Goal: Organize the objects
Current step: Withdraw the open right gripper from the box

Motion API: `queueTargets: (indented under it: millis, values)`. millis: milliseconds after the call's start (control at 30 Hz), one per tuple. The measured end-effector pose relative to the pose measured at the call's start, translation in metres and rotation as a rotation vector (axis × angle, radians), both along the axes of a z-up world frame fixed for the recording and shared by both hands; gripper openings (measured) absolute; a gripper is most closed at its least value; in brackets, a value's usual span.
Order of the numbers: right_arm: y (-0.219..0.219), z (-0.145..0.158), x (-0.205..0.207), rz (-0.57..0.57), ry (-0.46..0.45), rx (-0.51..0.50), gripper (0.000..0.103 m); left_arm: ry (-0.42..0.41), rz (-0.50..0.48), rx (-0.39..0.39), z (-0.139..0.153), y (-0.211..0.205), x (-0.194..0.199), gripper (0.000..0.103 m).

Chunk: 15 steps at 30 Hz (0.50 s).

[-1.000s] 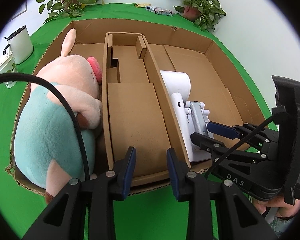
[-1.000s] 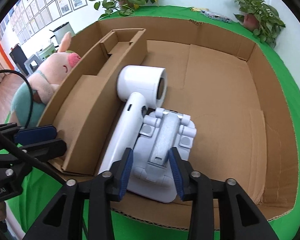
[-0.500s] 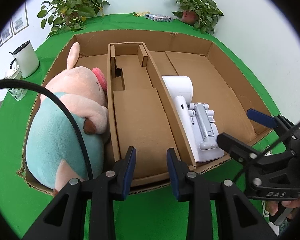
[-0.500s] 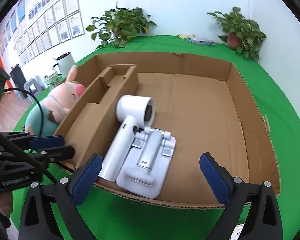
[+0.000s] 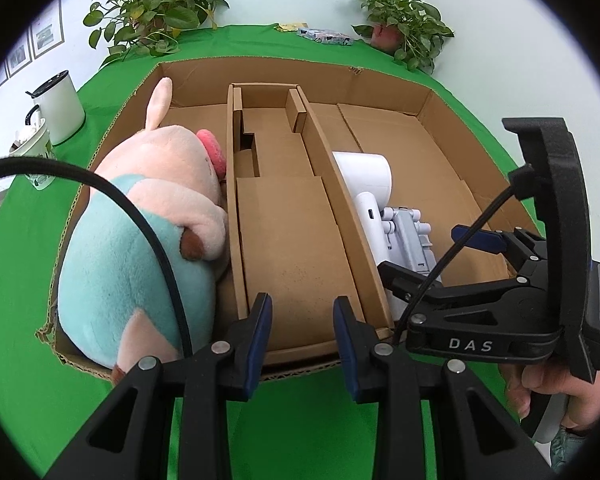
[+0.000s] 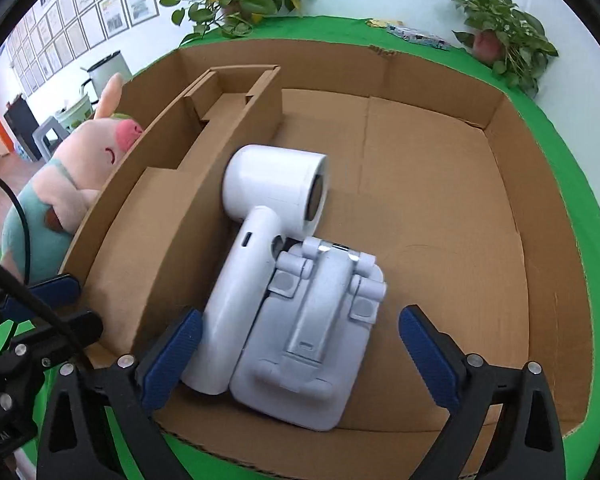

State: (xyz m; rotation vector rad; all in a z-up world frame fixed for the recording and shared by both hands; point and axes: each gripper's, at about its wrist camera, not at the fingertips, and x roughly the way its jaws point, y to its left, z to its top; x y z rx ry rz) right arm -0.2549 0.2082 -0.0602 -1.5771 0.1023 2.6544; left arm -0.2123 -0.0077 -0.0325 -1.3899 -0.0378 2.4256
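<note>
Jaws on my right gripper [image 6: 300, 352] stand wide apart now, where a second ago they pinched the grey spine of the folding stand [image 6: 312, 328]; nothing is clamped, and the blue ribbed pads flank the stand and the hair dryer [image 6: 260, 232] without touching either. I read that as the release done: the stand is placed, lying flat at the near edge of the cardboard box [image 6: 540, 240], in the wide right-hand compartment, pressed up against the dryer's handle. So that item looks finished, and the right hand is free for whatever comes next.

My left gripper [image 5: 300, 340] has not changed: its jaws sit close together with a narrow gap, holding nothing, hovering over the box's near rim in front of the middle section.

Textures, nearest first. The stand is smooth moulded plastic, pale grey-white, with rounded hinge knuckles and a flat base. The dryer is glossy white, a curved handle joined to a short fat barrel with a dark opening, lying on its side along the cardboard divider [image 5: 340, 208]. That divider is a folded corrugated insert, matte brown with raw fluted edges, forming a long channel with small notched partitions at the far end. Left of it, the plush pig [image 5: 148, 232] fills the narrow compartment: soft pile, pink head, teal body, one ear standing up. Beyond the box a green cloth [image 5: 240, 44] covers the table, with leafy potted plants [image 5: 156, 12] at the back
</note>
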Motion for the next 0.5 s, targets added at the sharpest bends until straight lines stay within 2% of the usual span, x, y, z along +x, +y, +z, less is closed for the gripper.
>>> queueTargets:
  millis: [167, 433, 500]
  values:
    - [0.001, 0.003, 0.002, -0.013, 0.004, 0.05, 0.099, 0.0, 0.0, 0.007, 0.0, -0.001, 0.0, 0.031]
    - [-0.002, -0.002, -0.009, -0.006, -0.027, -0.011, 0.099, -0.002, 0.005, 0.008, 0.0, 0.0, 0.002, 0.031]
    - [-0.001, -0.006, -0.014, -0.019, -0.045, -0.017, 0.102, -0.003, 0.005, 0.01, 0.0, 0.0, 0.003, 0.031]
